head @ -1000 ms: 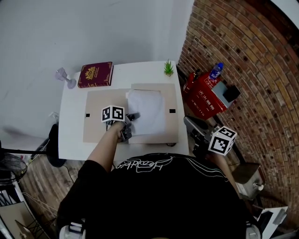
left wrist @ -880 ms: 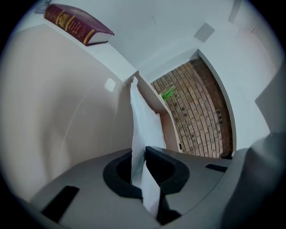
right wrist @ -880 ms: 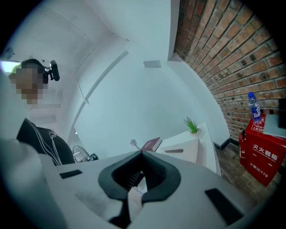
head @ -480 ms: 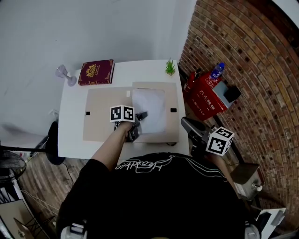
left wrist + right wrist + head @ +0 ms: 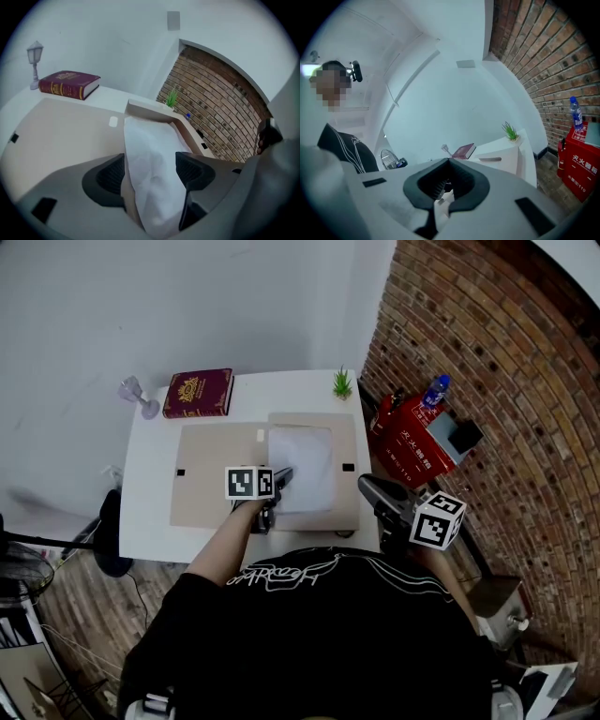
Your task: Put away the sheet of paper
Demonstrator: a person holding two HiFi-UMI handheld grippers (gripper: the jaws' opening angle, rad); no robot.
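Left gripper view: my left gripper [image 5: 152, 171] has its jaws spread wide; they have just been opening, and the sheet of paper [image 5: 150, 140] runs between them without either pad pressing on it. The sheet lies on the right half of the open beige folder [image 5: 61, 136], its far end against the raised rim [image 5: 154, 110]. Its near end looks rumpled and slightly lifted where it passes the jaws.

Head view: the same sheet [image 5: 305, 460] sits inside the folder on the white table [image 5: 150, 442], with the left gripper at its near left corner. My right gripper [image 5: 447, 161] is off the table's right edge, jaws pressed together on nothing.

Judged state: paper placed, folder not yet closed.

Hazards from here:
(a) The lifted near end could catch on a pad as I draw the left gripper away, and the sheet would be dragged out of place.
(b) The rumple may not flatten, and closing the cover over it would set a crease.
(c) A sweep of the open jaws could nudge the light folder across the table.
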